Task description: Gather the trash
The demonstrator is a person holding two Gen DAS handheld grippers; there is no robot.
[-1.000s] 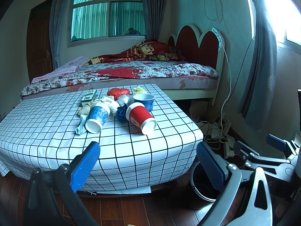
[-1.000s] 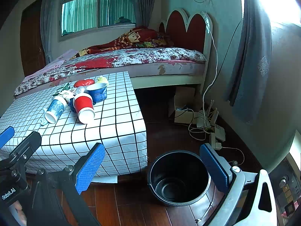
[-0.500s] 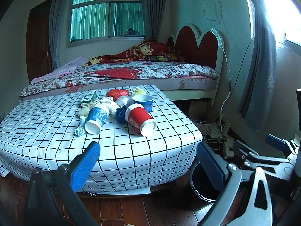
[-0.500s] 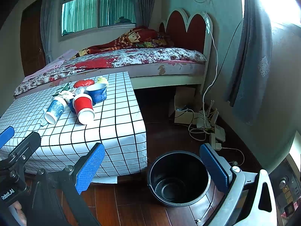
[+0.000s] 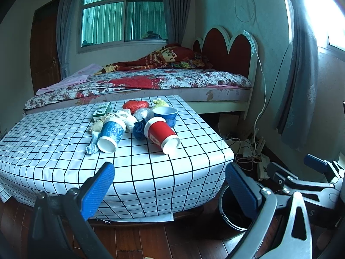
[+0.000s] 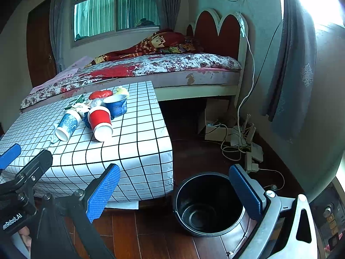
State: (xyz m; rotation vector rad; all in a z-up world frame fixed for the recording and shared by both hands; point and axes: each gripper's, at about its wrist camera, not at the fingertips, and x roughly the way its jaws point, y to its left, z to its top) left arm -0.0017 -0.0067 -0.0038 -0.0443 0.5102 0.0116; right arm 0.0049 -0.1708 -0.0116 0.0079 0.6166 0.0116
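Both tongs, left (image 5: 170,185) and right (image 6: 174,185), gape wide (nothing held) before the littered table (image 5: 151,168).

A lived-in home bedroom: ahead of the tongs, beyond the checked-cloth table (image 5: 64,133), stands a bed (image 5: 151,82) with a floral quilt and red scalloped headboard (image 5: 226,47). Curtained windows (image 5: 123,17), a wooden door (image 5: 44,43) far left, wood flooring (image 6: 151,237) below.

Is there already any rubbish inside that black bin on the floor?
No, the black bin shows only its bare dark bottom in the right wrist view.
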